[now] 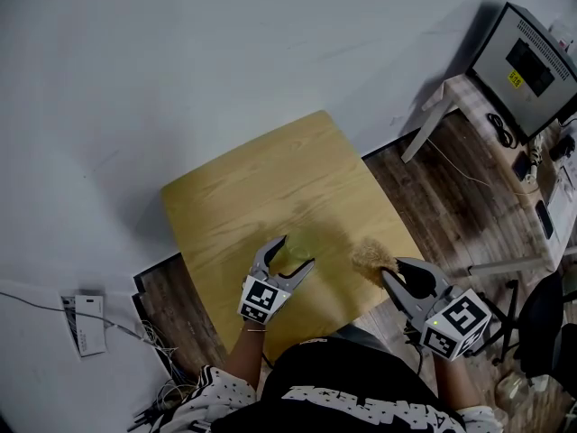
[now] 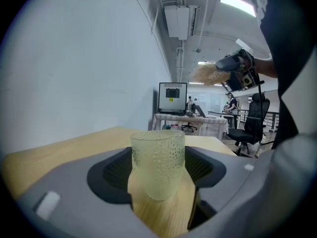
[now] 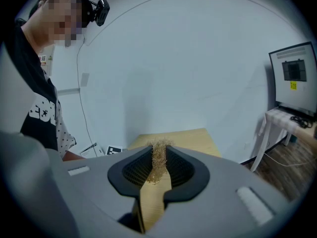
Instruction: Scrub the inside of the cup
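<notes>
A pale wall and a dark plank floor are seen around a small wooden table (image 1: pixel 270 179), with a monitor (image 1: pixel 527 66) on a white stand off to the right. Near the table's front edge, about midway along it, the cup (image 2: pixel 157 162) – translucent, yellowish, with a dimpled wall – is clamped between the jaws of the left gripper (image 1: pixel 296 252), a pad pressed to each side of it. It is held upright with its mouth open to the top, and nothing is seen inside it. Whether its base rests on the table or hangs just above cannot be told. The right gripper (image 1: pixel 394 269) is closed tight on a tuft of the scrubber (image 1: pixel 370 257), a loose bundle of straw-coloured fibre; only a thin strip of it shows between the pads. The scrubber is held over the table's front right corner, beside the cup but apart from it, and not over its mouth. Both things are thus in hand, and the setting-up may be judged done – the scrubbing itself is what remains: the scrubber has to be brought over the rim, lowered inside and worked round the wall and bottom. Whether any of the inside has been scrubbed cannot be read from the cup's surface.
</notes>
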The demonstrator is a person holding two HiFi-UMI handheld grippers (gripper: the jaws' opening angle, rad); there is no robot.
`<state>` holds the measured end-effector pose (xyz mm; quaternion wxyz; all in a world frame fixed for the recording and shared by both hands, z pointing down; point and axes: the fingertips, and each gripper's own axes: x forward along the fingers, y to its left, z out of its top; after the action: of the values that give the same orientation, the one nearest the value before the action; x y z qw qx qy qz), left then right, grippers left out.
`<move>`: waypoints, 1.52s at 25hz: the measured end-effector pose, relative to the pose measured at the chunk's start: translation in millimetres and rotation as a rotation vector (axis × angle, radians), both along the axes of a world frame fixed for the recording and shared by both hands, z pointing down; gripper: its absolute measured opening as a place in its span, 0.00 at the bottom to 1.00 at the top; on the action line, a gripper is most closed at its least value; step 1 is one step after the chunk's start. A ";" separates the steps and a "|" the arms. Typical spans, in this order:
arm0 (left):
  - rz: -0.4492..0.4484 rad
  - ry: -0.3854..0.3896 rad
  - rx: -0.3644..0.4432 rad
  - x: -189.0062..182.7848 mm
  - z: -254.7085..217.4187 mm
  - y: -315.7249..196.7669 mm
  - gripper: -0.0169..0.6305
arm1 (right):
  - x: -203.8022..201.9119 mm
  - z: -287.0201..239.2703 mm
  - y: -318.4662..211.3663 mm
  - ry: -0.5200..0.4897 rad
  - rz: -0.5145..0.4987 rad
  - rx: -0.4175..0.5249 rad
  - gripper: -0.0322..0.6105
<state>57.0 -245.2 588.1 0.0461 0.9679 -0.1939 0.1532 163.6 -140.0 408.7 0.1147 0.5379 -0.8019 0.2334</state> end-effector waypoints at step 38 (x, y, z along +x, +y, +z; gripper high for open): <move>-0.339 0.090 0.097 -92.9 -108.5 45.3 0.03 | -32.6 -10.2 -39.4 -0.141 -0.231 0.112 0.19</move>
<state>-35.9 -200.0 479.7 0.0334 0.9283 -0.3591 0.0902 130.9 -179.5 398.5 0.0541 0.4298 -0.8764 0.2106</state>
